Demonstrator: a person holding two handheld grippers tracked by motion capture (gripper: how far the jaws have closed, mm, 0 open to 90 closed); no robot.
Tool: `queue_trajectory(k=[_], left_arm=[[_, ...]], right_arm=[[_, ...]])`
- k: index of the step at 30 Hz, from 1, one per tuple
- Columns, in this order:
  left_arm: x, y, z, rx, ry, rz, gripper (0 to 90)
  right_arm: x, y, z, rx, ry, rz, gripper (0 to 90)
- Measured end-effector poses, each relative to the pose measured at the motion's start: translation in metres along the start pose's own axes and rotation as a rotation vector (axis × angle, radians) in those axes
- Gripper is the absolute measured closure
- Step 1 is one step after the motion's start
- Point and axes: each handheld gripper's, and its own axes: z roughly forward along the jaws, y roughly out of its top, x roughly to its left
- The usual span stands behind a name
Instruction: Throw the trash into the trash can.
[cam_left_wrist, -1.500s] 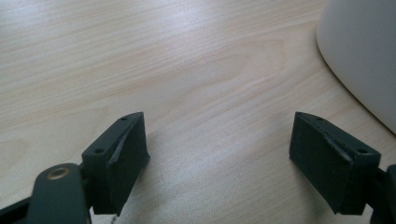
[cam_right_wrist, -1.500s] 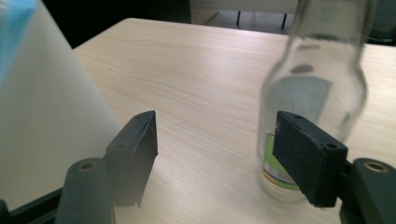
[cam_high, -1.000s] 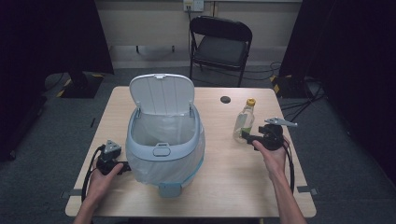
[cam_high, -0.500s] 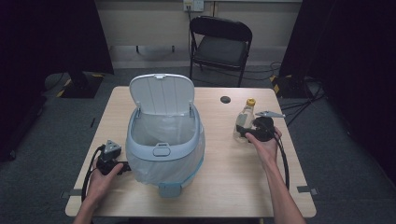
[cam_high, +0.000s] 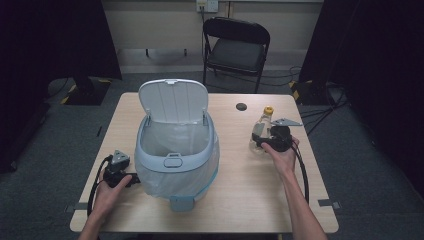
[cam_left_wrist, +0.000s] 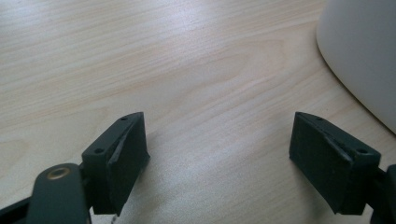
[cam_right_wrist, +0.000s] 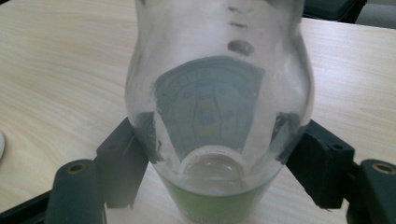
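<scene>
A clear glass bottle (cam_high: 262, 129) with a yellow cap and a green label stands upright on the right half of the wooden table (cam_high: 245, 195). My right gripper (cam_high: 259, 139) is open, one jaw on each side of the bottle's lower body. In the right gripper view the bottle (cam_right_wrist: 219, 93) sits between the jaws of that gripper (cam_right_wrist: 217, 168), and both jaws lie close against the glass. My left gripper (cam_high: 132, 179) rests on the table beside a pale blue bin (cam_high: 175, 162) and is open. In the left gripper view nothing lies between its jaws (cam_left_wrist: 217, 158), and the bin's wall (cam_left_wrist: 364, 56) is at the right.
The bin has a white liner, and its lid (cam_high: 172, 101) stands raised at the back. A small black round object (cam_high: 241, 106) lies near the table's far edge. A black folding chair (cam_high: 237, 50) stands behind the table.
My right gripper has moved left and forward to the bottle and now has its jaws around the lower body. The left gripper and the bin have not moved.
</scene>
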Motion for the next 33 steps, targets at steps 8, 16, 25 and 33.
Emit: queue_trajectory(k=[8, 16, 25, 33], left_arm=[[0.0, 0.0, 0.0, 0.0, 0.0, -0.003, 18.9], [0.0, 0.0, 0.0, 0.0, 0.001, -0.004, 18.8], [-0.001, 0.0, 0.0, -0.002, 0.0, -0.008, 18.8], [-0.001, 0.0, 0.0, -0.002, 0.0, -0.009, 18.8]], right_arm=[[0.013, -0.01, -0.017, 0.014, 0.019, -0.021, 26.7], [0.023, -0.022, -0.036, 0.026, 0.039, -0.041, 26.5], [0.026, -0.035, -0.045, 0.023, 0.072, -0.022, 20.8], [0.025, -0.055, -0.022, 0.038, 0.036, -0.031, 14.7]])
